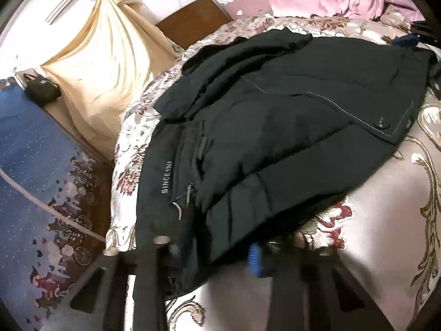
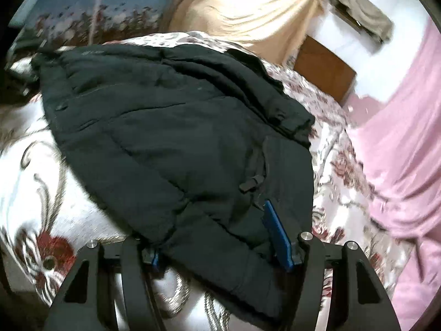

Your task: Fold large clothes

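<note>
A large black padded jacket (image 1: pixel 275 127) lies spread on a floral bedspread (image 1: pixel 386 220); it also shows in the right wrist view (image 2: pixel 171 143). My left gripper (image 1: pixel 215 251) is at the jacket's near hem, with fabric between its blue-padded fingers (image 1: pixel 255 259); the left finger is hidden under the cloth. My right gripper (image 2: pixel 220 248) stands with its fingers wide apart and the jacket's edge lying between them; one blue finger (image 2: pixel 275 231) rests on top of the fabric. The right gripper also shows far off in the left wrist view (image 1: pixel 408 40), at the jacket's opposite edge.
A beige curtain (image 1: pixel 110 63) hangs beside the bed. A blue patterned rug (image 1: pixel 30 165) covers the floor at left. A pink cloth (image 2: pixel 408 143) lies along the bed's far side. A brown wooden board (image 1: pixel 193 19) stands at the wall.
</note>
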A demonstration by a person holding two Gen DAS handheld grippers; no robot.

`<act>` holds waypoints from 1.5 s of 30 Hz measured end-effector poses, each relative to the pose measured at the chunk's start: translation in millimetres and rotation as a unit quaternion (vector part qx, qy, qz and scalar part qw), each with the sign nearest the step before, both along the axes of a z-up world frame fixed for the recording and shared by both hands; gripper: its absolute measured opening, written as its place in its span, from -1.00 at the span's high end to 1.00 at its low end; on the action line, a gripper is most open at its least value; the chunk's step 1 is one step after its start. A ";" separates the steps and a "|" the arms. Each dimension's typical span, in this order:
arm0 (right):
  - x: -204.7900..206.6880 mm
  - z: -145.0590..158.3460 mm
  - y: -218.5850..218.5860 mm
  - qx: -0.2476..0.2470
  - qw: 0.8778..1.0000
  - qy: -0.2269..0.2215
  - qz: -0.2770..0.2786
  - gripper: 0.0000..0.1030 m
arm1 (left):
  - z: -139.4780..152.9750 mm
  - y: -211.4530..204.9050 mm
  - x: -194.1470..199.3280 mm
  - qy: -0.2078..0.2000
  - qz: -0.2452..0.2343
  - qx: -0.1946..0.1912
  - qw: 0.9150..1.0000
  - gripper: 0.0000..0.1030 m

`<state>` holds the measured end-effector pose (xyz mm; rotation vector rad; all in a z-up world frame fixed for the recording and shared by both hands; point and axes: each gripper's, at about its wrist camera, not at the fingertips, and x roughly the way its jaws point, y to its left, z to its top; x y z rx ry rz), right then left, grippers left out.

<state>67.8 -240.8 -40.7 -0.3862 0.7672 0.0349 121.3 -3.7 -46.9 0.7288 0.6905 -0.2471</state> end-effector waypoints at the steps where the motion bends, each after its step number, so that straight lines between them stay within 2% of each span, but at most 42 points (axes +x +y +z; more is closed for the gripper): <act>1: 0.9 -0.6 -1.5 0.008 1.000 0.001 -0.003 -0.01 | 0.7 -0.5 0.4 0.002 0.001 -0.001 1.000 0.51; 3: 0.3 -2.8 1.3 0.011 1.000 0.002 -0.005 0.42 | 4.4 0.0 0.8 0.008 0.006 -0.009 1.000 0.58; 6: -4.1 -2.8 6.9 0.002 1.000 -0.004 -0.005 0.62 | 13.4 2.3 -0.3 0.005 0.013 -0.027 1.000 0.67; 11: -11.6 6.6 -0.5 0.026 0.999 -0.016 -0.019 0.75 | 24.8 2.4 -8.2 0.001 0.026 -0.059 0.998 0.74; 17: -33.9 28.5 -3.1 0.037 0.998 -0.041 -0.019 0.79 | 41.6 10.2 -33.1 -0.001 0.032 -0.087 0.996 0.75; 27: -94.5 71.0 -0.3 0.060 0.996 -0.066 -0.025 0.81 | 79.8 25.0 -88.1 -0.005 0.032 -0.138 0.990 0.76; 31: -108.4 86.1 -4.3 0.076 0.994 -0.077 -0.033 0.81 | 94.1 29.8 -98.1 -0.006 0.040 -0.168 0.985 0.76; 36: -107.9 95.8 -6.9 0.099 0.991 -0.085 -0.043 0.81 | 103.9 30.9 -92.1 -0.008 0.051 -0.195 0.979 0.76; 45: -75.2 112.9 -20.2 0.150 0.981 -0.111 -0.056 0.81 | 126.7 32.2 -61.0 -0.025 0.056 -0.238 0.969 0.77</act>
